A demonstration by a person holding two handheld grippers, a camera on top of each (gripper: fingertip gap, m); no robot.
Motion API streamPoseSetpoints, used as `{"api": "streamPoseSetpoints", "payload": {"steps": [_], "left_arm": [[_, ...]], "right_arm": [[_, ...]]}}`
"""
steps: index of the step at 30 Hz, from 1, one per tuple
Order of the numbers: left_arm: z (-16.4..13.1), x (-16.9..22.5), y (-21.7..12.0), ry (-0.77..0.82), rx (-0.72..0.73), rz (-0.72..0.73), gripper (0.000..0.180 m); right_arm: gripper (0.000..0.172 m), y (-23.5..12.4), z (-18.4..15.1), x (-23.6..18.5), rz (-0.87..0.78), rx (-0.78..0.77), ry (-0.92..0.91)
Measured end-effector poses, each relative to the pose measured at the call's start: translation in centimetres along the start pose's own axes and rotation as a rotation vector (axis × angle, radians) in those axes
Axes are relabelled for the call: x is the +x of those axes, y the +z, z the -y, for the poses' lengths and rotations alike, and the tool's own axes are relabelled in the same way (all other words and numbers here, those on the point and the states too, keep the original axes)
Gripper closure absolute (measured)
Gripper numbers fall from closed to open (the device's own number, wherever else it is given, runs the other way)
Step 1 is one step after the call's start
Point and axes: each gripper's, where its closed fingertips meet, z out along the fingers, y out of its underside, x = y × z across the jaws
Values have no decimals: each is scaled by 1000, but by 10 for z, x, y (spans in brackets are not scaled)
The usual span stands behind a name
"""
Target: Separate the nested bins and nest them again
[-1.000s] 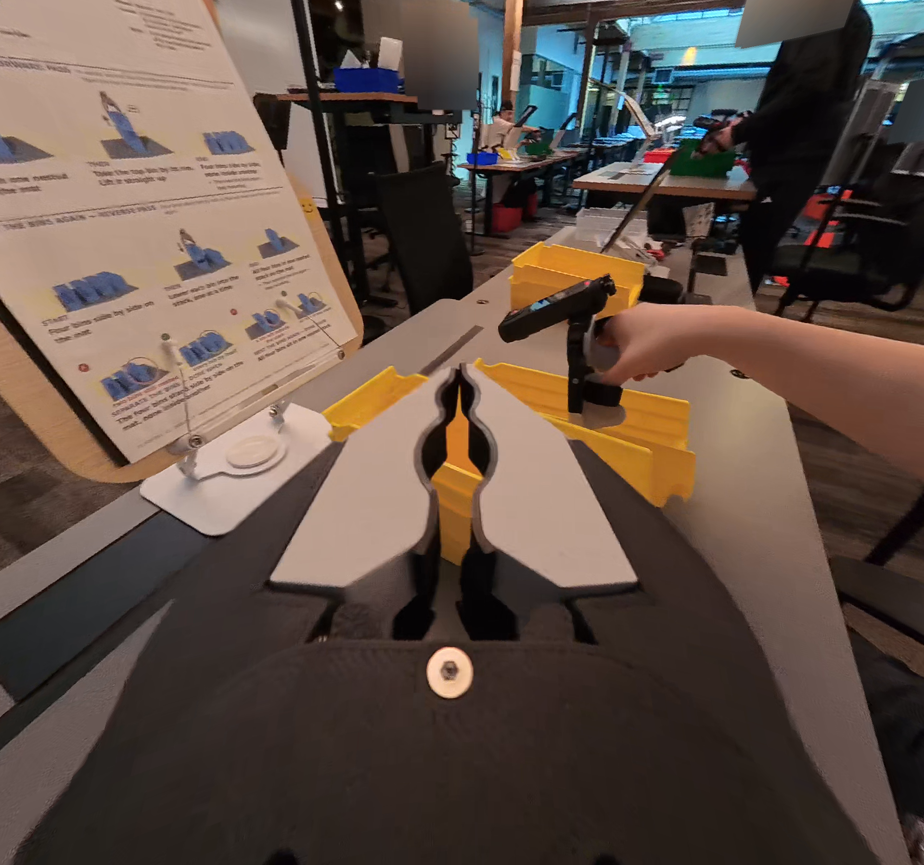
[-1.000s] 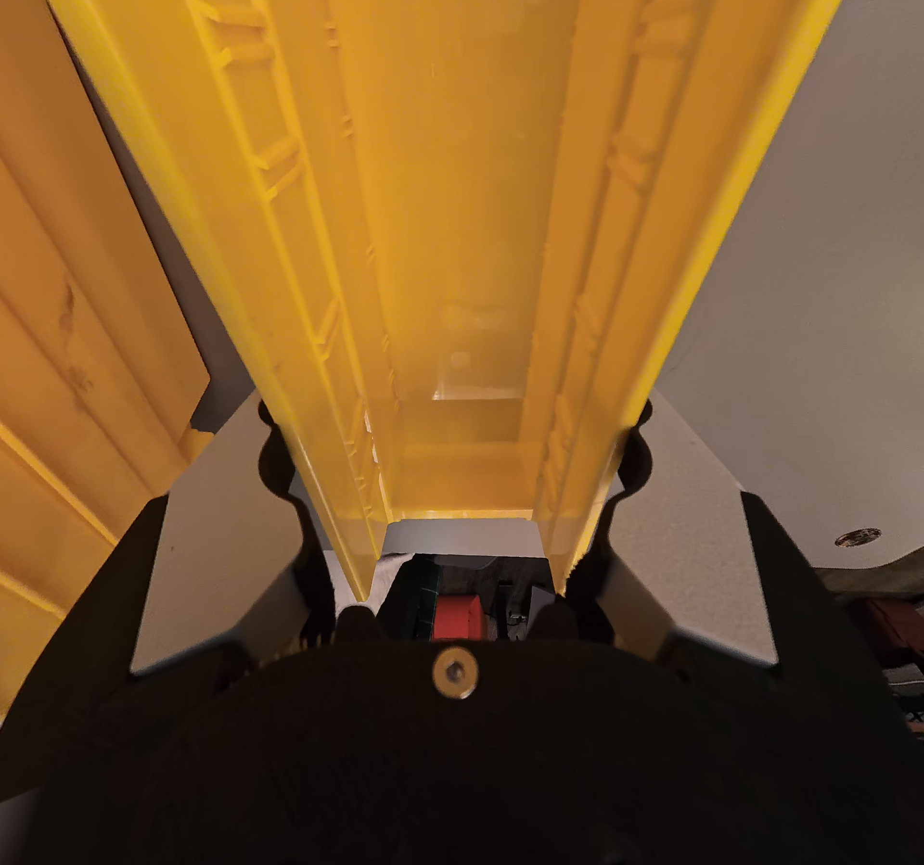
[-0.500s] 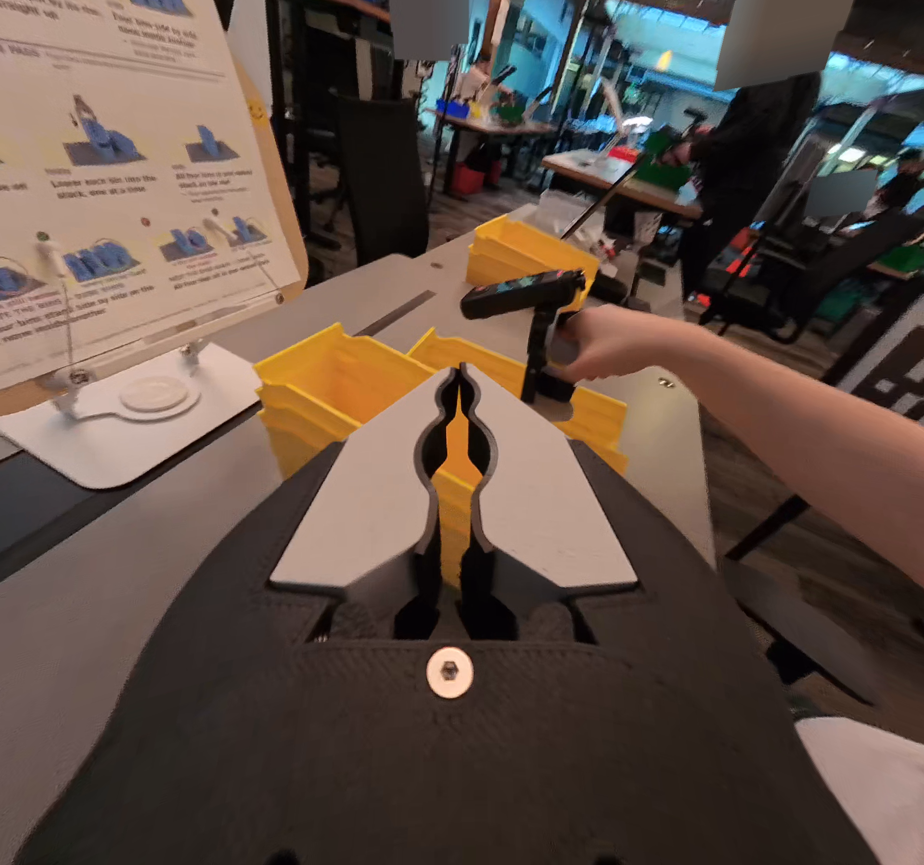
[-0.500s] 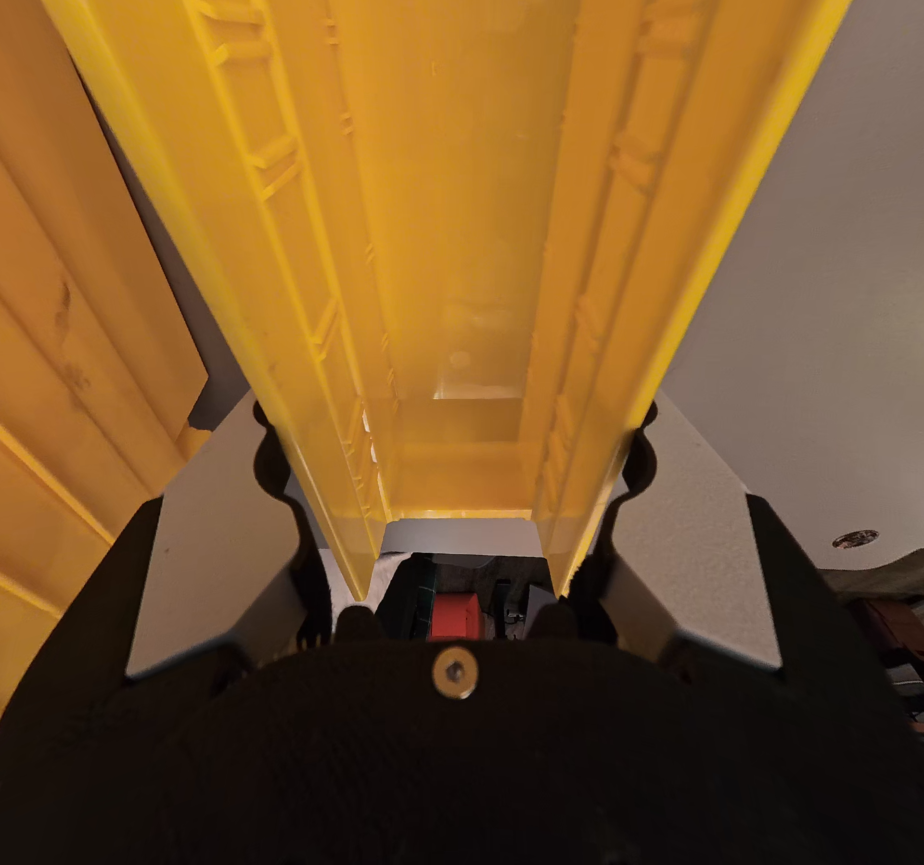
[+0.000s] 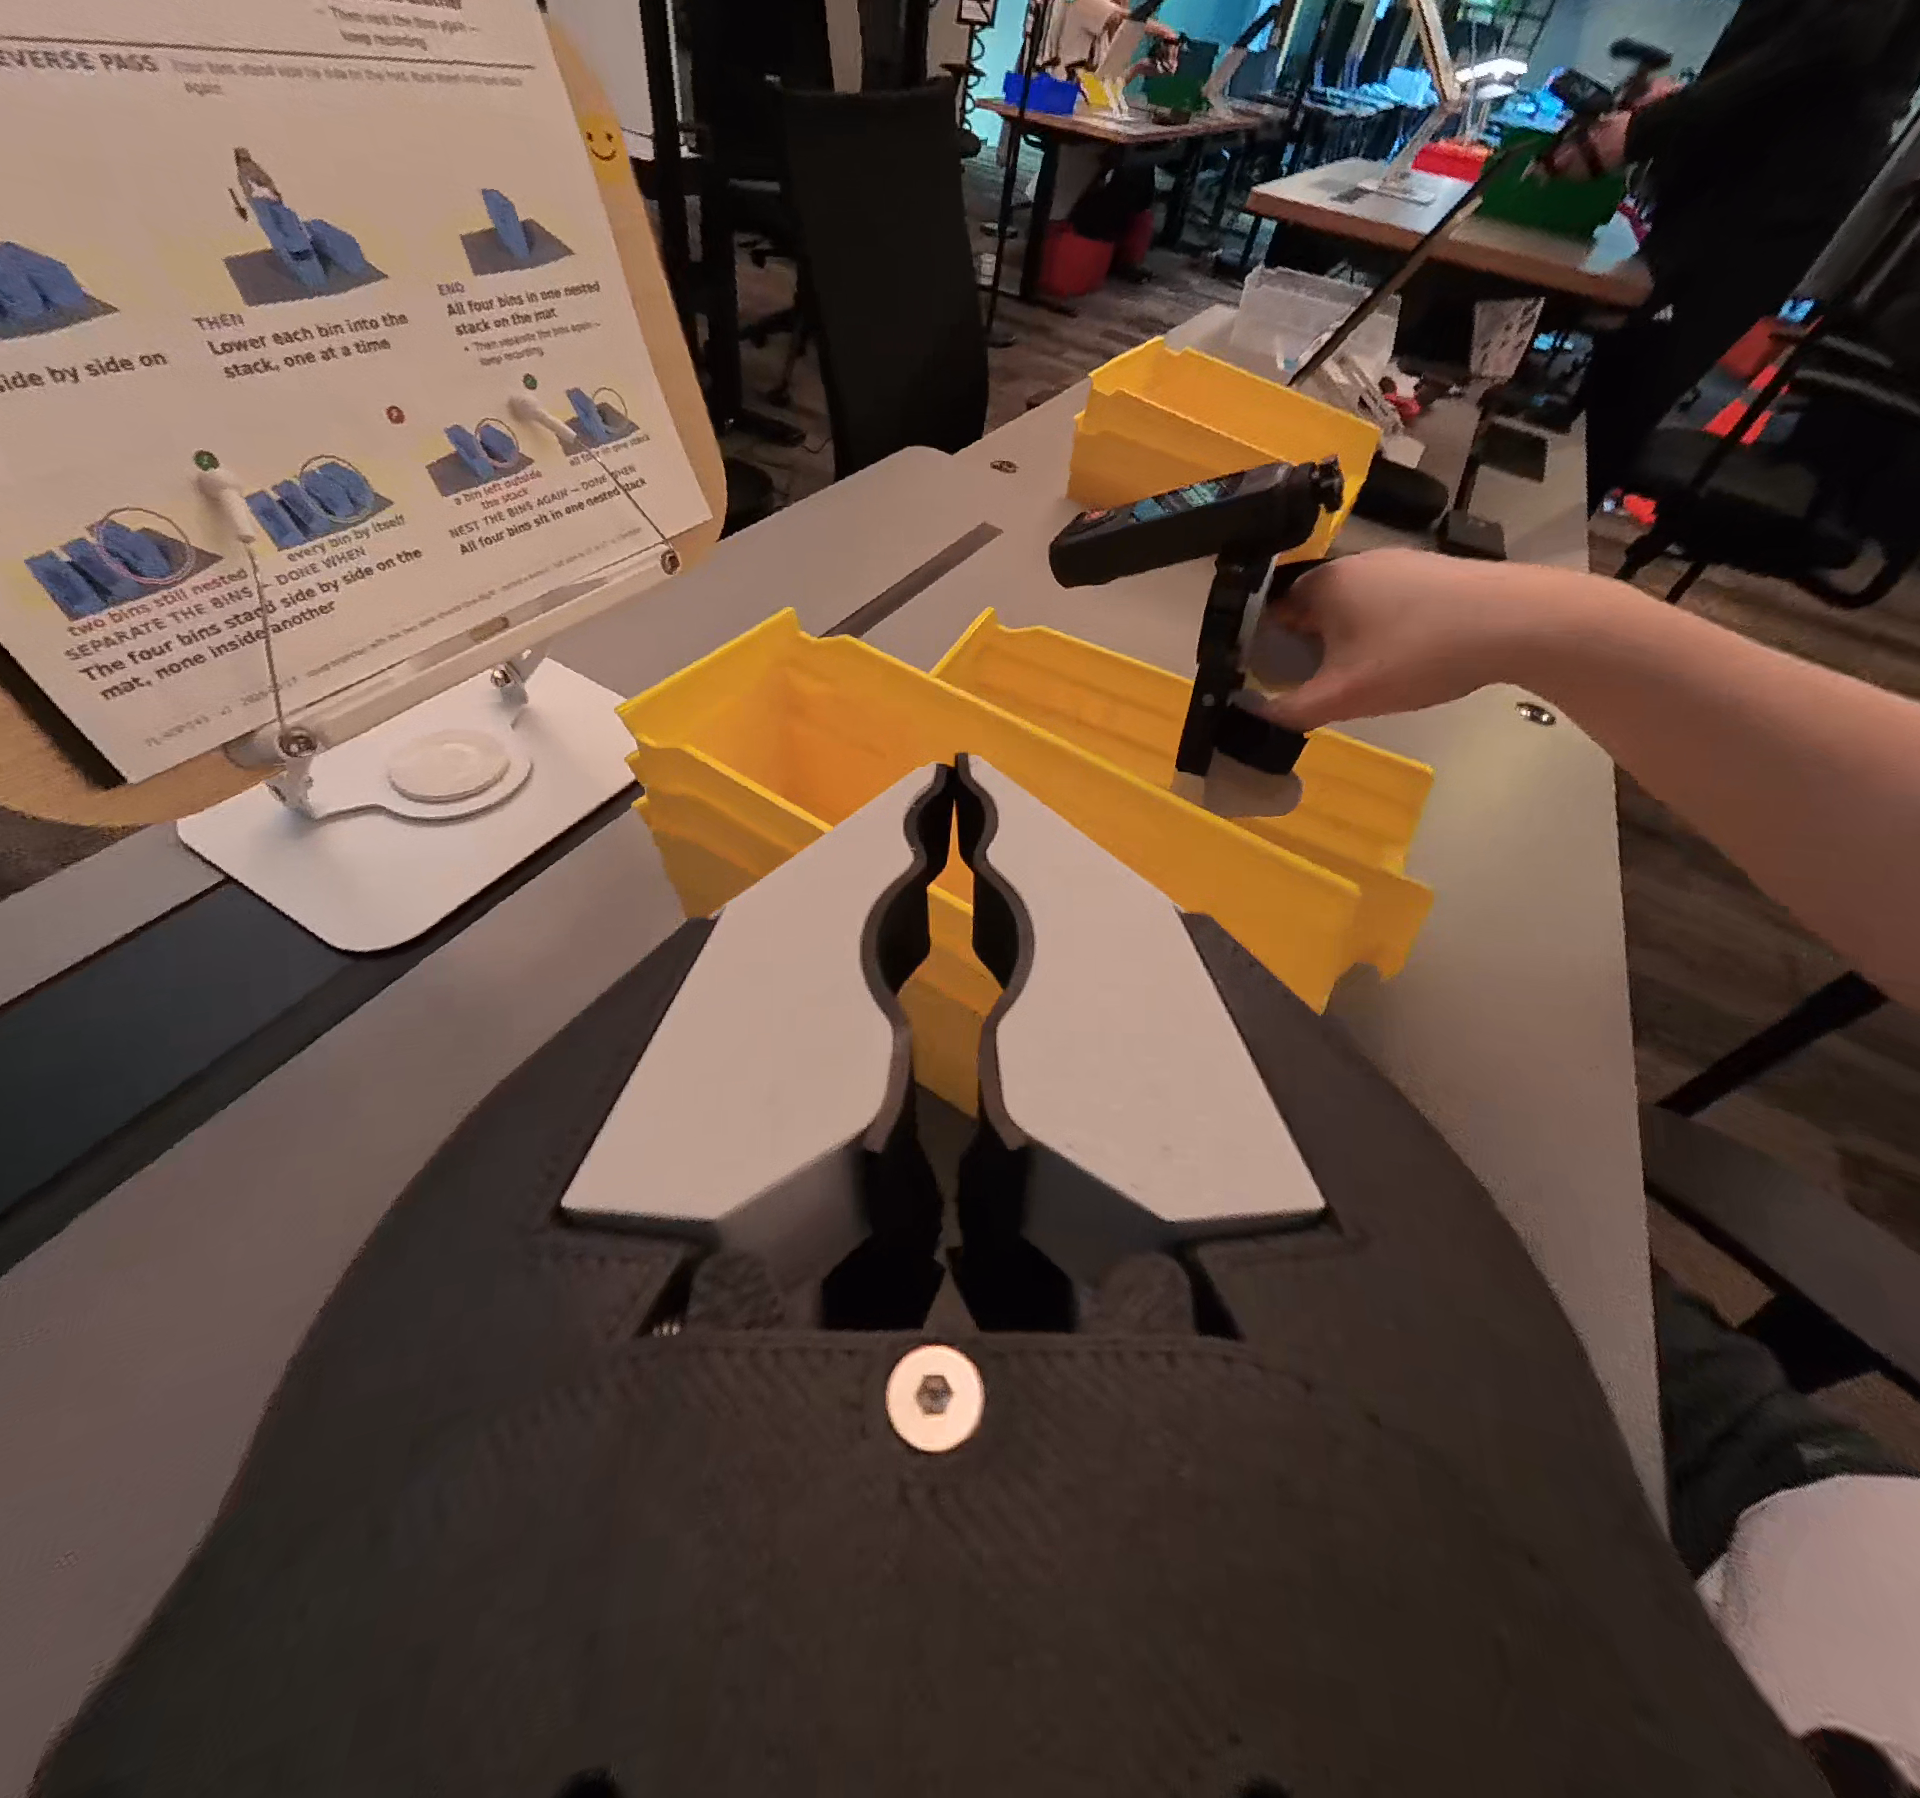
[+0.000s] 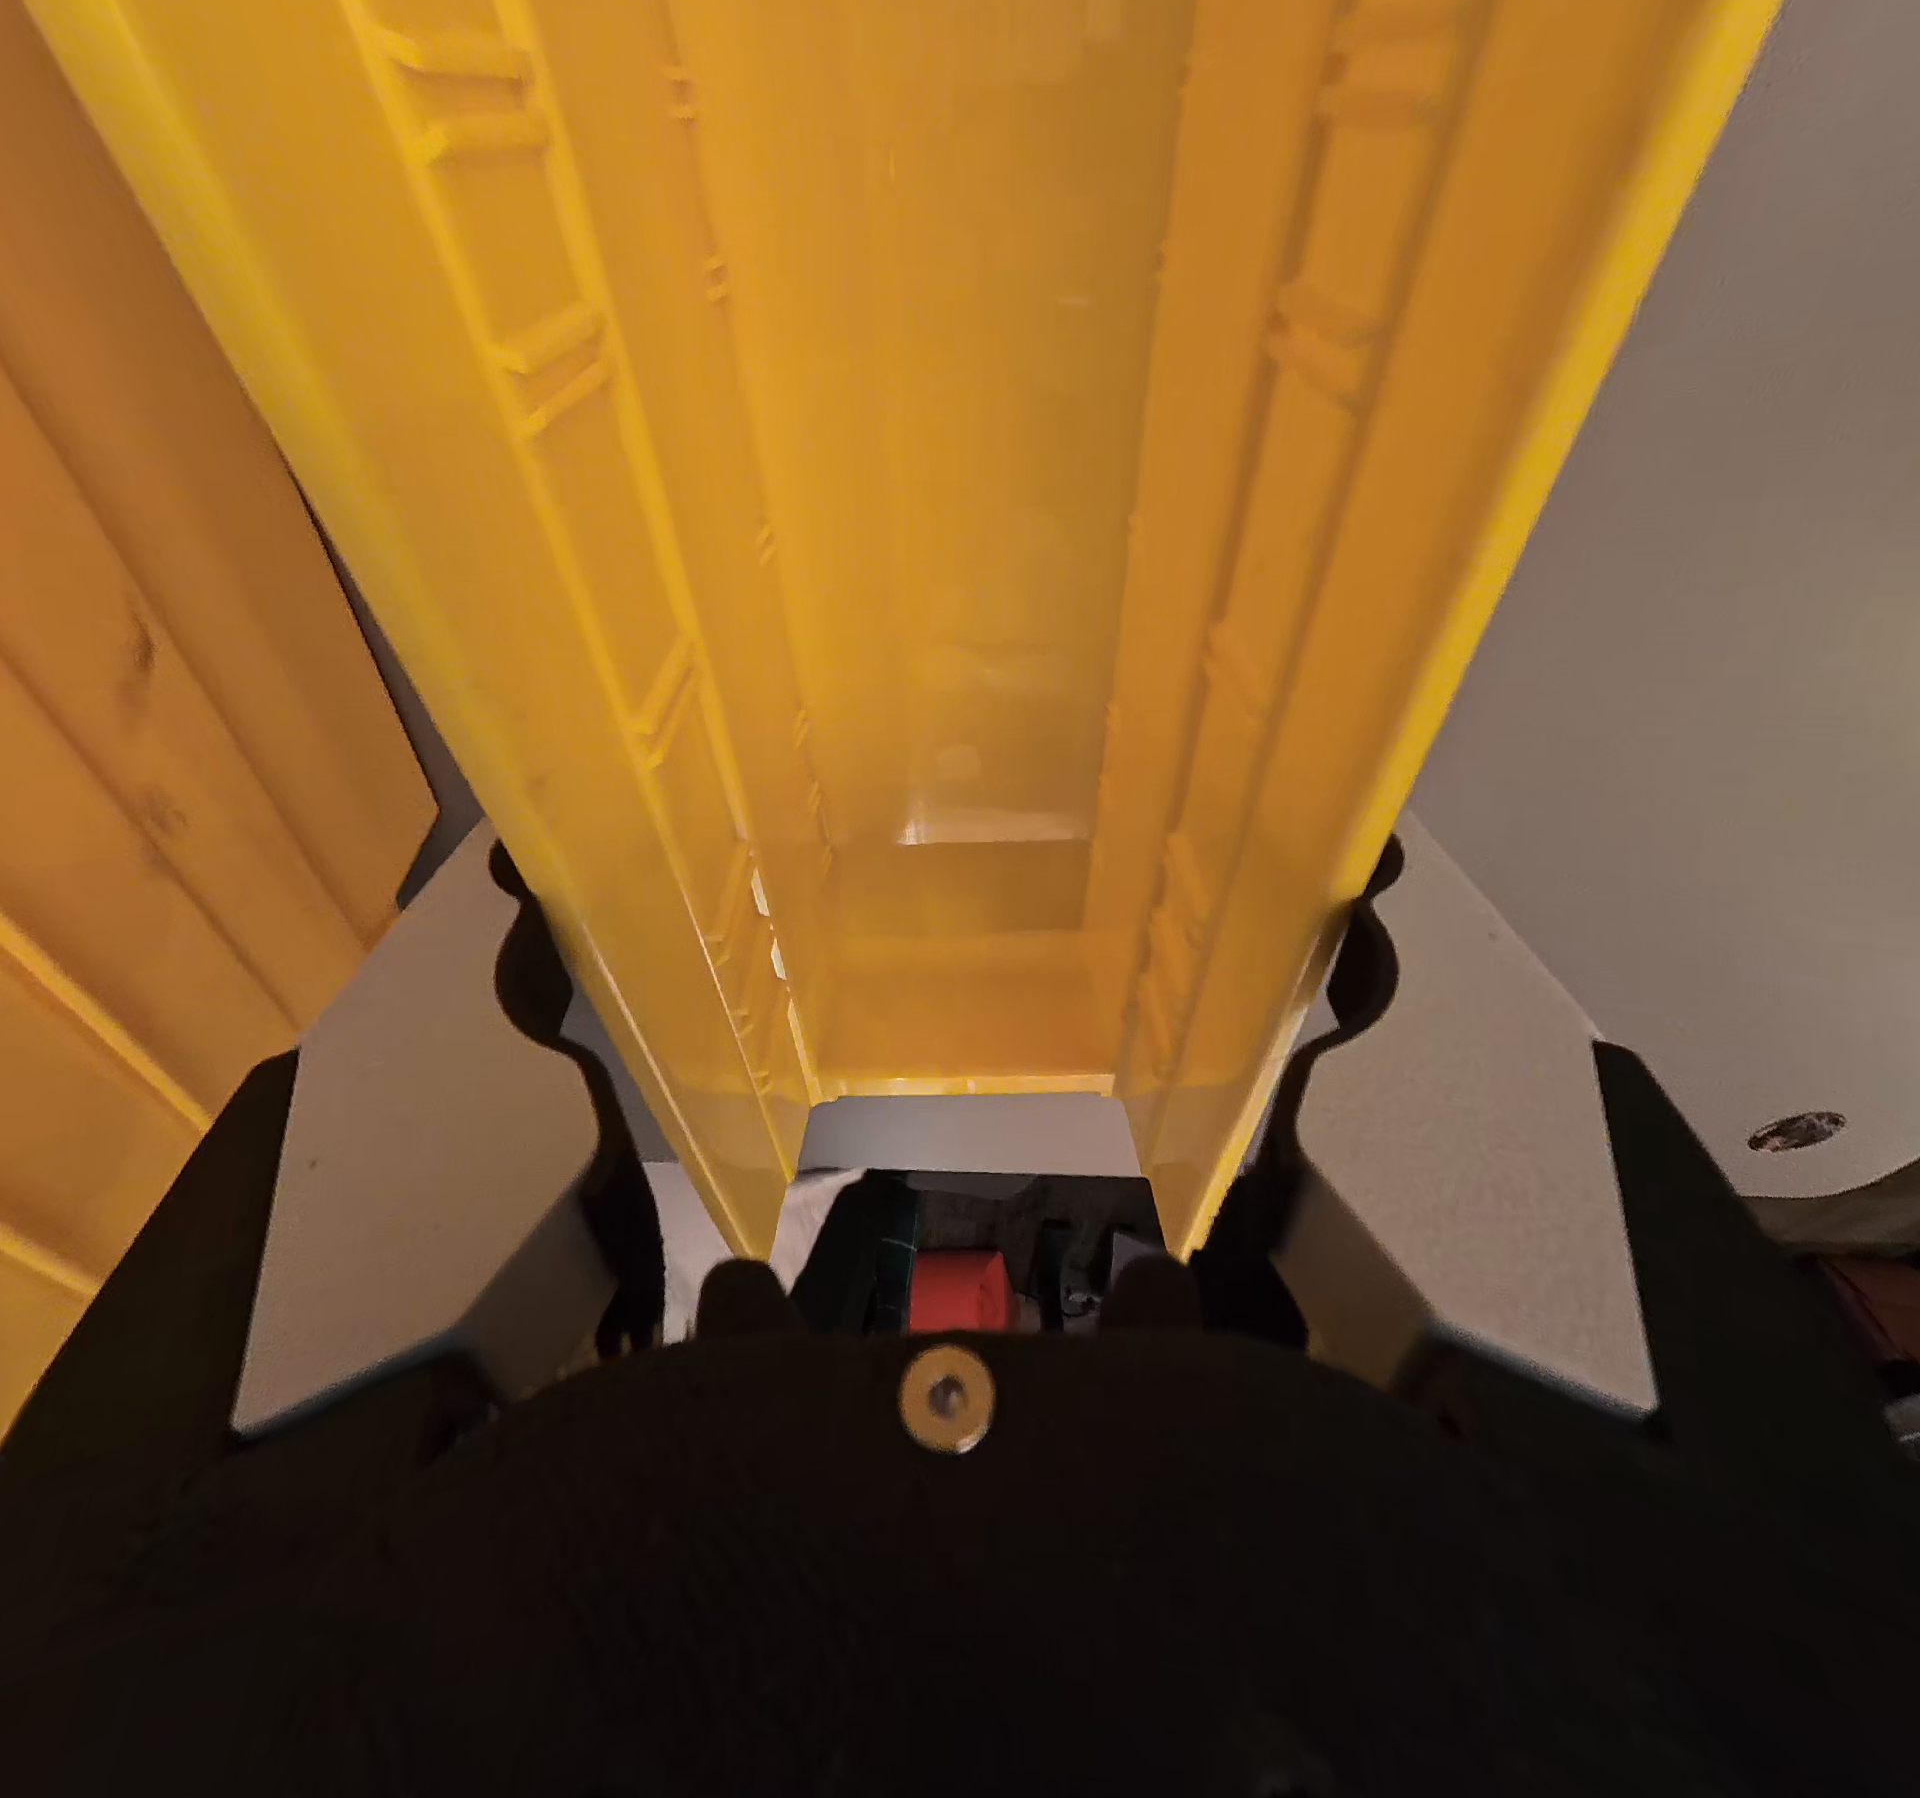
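The nearer yellow bin (image 5: 790,761), apparently a nested stack with stepped rims at its near-left corner, stands on the grey table (image 5: 1507,1073). A second yellow bin (image 6: 956,460) lies just beside it on the right, a narrow strip of table showing between their walls in the right wrist view. The right gripper (image 6: 945,927) straddles this second bin at its near end, fingers spread wide, one on each outer wall; the left finger (image 6: 436,1104) appears to stand slightly off the wall, and contact on the right side cannot be settled. The left gripper (image 5: 954,772) hovers above the near end of the stack, its fingers together on nothing.

Open table lies to the right of the second bin up to the table edge. To the left, a white stand base (image 5: 343,844) carrying an instruction sheet (image 5: 312,294) sits near the stack. A third group of yellow bins (image 5: 1195,429) rests at the far end of the table.

Only the left wrist view shows the hand (image 5: 1382,647) on the right gripper, the room, other desks and a person in dark clothing (image 5: 1766,190). Only the right wrist view shows the second bin's ribbed interior.
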Motion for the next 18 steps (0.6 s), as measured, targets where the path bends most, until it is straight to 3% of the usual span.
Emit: {"api": "streamPoseSetpoints", "payload": {"steps": [7, 11, 18], "left_arm": [[-3, 14, 5, 51, -26, -29, 180], [-6, 14, 9, 54, -45, -24, 180], [-8, 15, 7, 52, -58, -35, 180]], "right_arm": [[25, -3, 18, 0, 20, 86, -22], [46, -7, 21, -1, 23, 110, -33], [61, -19, 26, -2, 64, 181, -24]]}}
